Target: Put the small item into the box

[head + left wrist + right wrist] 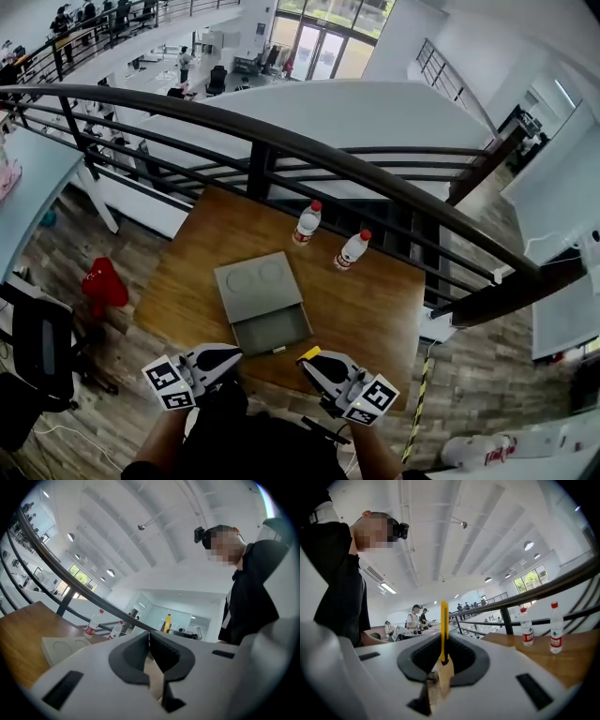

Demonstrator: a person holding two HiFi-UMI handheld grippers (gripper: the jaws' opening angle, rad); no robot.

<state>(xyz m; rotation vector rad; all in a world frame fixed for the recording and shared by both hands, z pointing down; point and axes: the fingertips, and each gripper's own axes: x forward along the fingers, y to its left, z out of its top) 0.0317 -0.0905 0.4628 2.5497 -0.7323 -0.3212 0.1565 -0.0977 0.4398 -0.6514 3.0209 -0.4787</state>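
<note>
The small item (444, 630) is being held in the right gripper (317, 362), over the near edge of the desk (375, 305) and not yet inside the box (270, 330). In the right gripper view it is being seen from its edge, as a thin, flat, yellow strip standing upright. What kind of object it is cannot be told.

It is being judged as light and stiff, probably plastic, because it is standing straight with no bending. Its faces are looking smooth, so some slipping is being expected if the grip is loosened too early. It is being gripped at its lower end, on the two flat faces, which is being judged as the sensible place. Most of its length is being left free beyond the jaws, so the free end can be lowered into the box first.

The jaws of the right gripper are being pressed together on the strip, with only its thickness between them. The jaws of the left gripper (149, 641) are being brought fully together, pad against pad, and nothing is being seen between them. In the head view this gripper is hanging just beside the near left corner of the box.

The grey box is lying open on the desk, its tray facing the person. Two bottles (306, 223) are standing behind it, well apart from it.
</note>
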